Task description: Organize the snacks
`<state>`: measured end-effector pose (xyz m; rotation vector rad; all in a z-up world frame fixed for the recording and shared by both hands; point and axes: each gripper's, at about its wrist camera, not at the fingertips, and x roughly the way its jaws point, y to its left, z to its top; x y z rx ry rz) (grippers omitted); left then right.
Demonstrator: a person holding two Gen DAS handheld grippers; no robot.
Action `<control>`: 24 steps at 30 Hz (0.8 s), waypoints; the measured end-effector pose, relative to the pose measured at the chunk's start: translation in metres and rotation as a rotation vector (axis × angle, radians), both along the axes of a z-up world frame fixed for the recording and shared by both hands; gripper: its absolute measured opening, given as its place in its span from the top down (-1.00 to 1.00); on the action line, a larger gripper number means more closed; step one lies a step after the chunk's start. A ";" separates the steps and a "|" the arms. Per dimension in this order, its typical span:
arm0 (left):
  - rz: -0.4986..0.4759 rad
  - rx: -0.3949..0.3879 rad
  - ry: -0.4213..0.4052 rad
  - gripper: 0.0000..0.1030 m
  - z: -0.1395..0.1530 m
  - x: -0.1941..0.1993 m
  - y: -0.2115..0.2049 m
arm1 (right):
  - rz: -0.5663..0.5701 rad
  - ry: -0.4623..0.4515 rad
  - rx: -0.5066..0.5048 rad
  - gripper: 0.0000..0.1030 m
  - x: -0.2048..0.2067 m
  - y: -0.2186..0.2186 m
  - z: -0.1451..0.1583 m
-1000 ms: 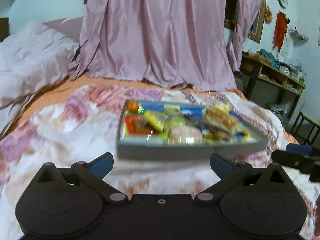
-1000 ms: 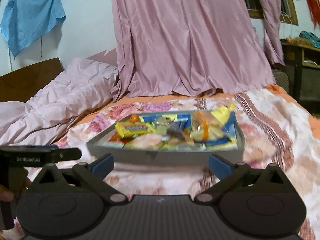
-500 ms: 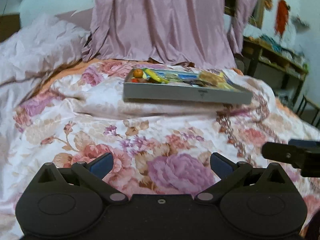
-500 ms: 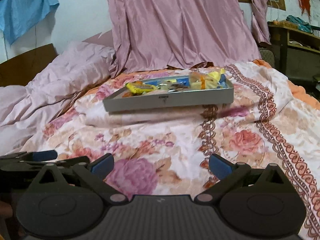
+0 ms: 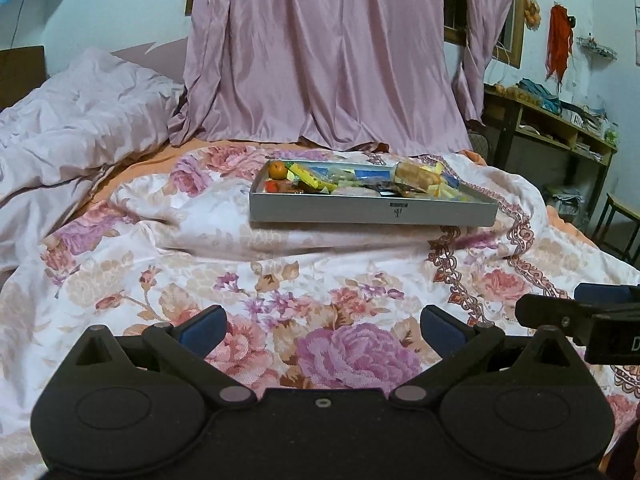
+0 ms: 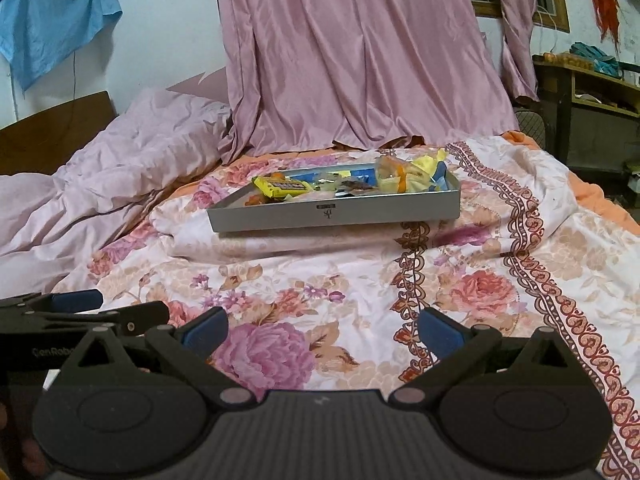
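Snacks [image 5: 352,182], light crinkly packets best pinched by their edges, fill a grey tray [image 5: 372,212] on the floral bedspread [image 5: 280,280], well beyond both grippers' spread, empty jaws.

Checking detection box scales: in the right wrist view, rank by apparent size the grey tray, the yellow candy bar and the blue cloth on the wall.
1. grey tray
2. blue cloth, close to the tray and farther off, so unsure
3. yellow candy bar

A: Left gripper [image 5: 323,325]?
B: Jaws spread wide, empty, held low and level.
A: Right gripper [image 6: 323,326]?
B: Same: jaws wide apart, nothing between the blue pads [image 6: 438,328]. Alongside the left, well apart.
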<state>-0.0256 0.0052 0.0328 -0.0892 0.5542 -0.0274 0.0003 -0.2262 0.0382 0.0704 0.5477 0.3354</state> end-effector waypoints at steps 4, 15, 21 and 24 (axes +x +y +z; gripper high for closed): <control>-0.007 0.001 0.001 -0.99 0.000 0.000 -0.001 | -0.004 -0.003 -0.001 -1.00 0.000 -0.002 0.001; -0.005 0.004 0.004 -0.99 -0.001 -0.001 -0.001 | -0.014 0.003 0.003 -1.00 0.002 -0.006 0.000; -0.006 0.002 0.003 -0.99 -0.001 -0.001 -0.001 | -0.013 0.004 0.002 -1.00 0.002 -0.007 0.000; -0.006 0.002 0.003 -0.99 0.000 -0.001 -0.001 | -0.013 0.003 0.002 -1.00 0.002 -0.007 0.000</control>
